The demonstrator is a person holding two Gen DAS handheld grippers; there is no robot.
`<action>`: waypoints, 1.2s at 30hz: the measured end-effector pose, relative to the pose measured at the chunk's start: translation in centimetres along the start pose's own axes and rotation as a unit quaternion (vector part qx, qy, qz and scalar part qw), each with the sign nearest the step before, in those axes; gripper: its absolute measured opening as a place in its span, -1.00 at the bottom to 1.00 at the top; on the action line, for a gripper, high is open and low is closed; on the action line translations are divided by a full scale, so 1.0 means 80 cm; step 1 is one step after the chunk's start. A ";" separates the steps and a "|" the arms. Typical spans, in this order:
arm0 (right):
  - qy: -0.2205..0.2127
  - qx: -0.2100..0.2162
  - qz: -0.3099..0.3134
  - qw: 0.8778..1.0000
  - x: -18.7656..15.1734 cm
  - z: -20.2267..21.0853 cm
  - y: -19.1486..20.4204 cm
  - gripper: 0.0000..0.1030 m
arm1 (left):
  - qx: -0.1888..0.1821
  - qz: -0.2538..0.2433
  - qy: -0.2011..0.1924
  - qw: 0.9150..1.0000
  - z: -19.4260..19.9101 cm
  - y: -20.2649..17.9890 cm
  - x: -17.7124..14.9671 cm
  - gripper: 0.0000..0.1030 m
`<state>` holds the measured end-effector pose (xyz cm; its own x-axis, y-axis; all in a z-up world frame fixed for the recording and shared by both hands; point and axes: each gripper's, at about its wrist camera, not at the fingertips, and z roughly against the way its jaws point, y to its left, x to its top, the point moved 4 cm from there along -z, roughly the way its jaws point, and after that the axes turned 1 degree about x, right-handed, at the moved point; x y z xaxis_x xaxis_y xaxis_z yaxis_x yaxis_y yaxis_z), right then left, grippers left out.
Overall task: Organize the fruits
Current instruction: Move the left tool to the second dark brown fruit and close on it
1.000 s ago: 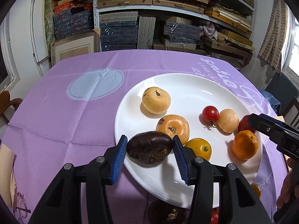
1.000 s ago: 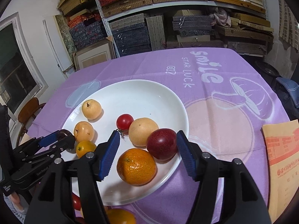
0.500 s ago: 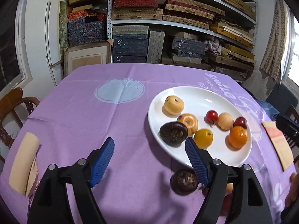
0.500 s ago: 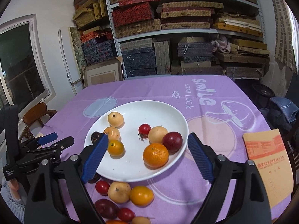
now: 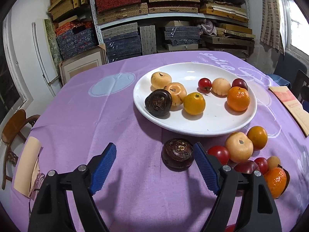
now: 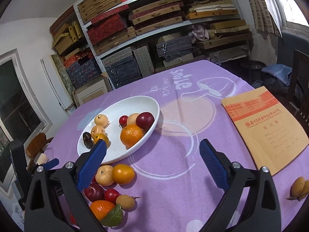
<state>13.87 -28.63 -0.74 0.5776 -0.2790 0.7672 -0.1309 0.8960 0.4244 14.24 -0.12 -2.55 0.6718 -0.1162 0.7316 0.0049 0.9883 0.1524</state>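
Both grippers, left gripper point(image 5: 154, 164) and right gripper point(image 6: 152, 164), are standing spread and empty, having just been opening; centring the left on the dark fruit point(image 5: 177, 155) at lower centre, right of its gap, is looking wise before closing.

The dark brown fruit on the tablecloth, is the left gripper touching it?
Cannot tell. In the left wrist view the dark brown fruit sits right against the left gripper's right-hand pad; no clear gap or contact shows. The jaws, just opened, stand wide.

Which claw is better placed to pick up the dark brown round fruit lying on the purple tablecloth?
Left: its open claw already has the dark brown round fruit beside its right finger. The right claw faces bare cloth.
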 end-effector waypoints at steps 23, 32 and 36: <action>0.028 -0.012 0.015 0.999 -0.011 -0.018 0.006 0.87 | -0.001 0.077 0.076 0.994 -0.038 0.049 -0.011 0.72; 0.028 -0.010 0.017 0.999 -0.011 -0.015 0.010 0.87 | -0.064 0.052 0.030 0.996 -0.024 0.026 -0.002 0.63; 0.029 -0.011 0.016 0.999 -0.011 -0.015 0.010 0.87 | -0.075 0.062 0.041 0.994 -0.032 0.029 -0.001 0.19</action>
<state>14.21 -27.29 -1.68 0.6197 -0.2294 0.7506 -0.1336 0.9115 0.3889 16.07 2.44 -3.98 0.7322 0.0109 0.6810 0.0232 0.9989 -0.0409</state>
